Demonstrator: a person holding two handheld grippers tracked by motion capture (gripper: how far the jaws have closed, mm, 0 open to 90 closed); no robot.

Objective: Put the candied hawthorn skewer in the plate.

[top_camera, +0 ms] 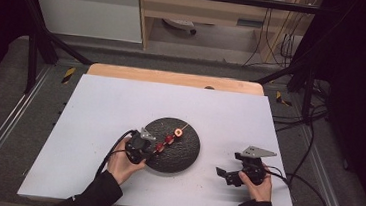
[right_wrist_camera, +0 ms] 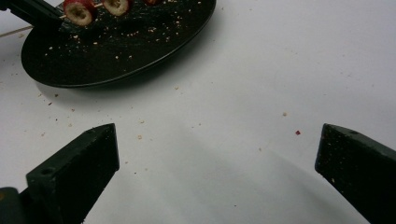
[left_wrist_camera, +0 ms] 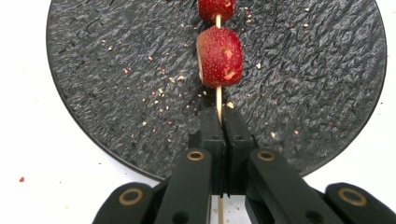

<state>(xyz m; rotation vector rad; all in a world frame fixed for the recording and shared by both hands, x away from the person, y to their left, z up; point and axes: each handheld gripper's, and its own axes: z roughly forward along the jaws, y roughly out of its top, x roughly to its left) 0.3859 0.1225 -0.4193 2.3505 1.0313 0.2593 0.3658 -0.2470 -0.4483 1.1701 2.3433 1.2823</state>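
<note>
Left gripper point(left_wrist_camera: 223, 140) is clamped on the skewer point(left_wrist_camera: 218, 100), which lies over the black plate point(left_wrist_camera: 116, 84) with red fruit pieces point(left_wrist_camera: 219, 57) threaded on. Right gripper point(right_wrist_camera: 217, 172) rests wide open, empty, on the table point(top_camera: 120, 107). We judge we're steadying the skewer; next, the right must reach in for a piece.

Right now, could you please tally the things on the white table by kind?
Round black plate: 1
Wooden skewer: 1
Red fruit pieces on the skewer: 3
Hand-held grippers: 2, left gripper with jaws shut on the skewer, right gripper with jaws open
Total: 7
</note>
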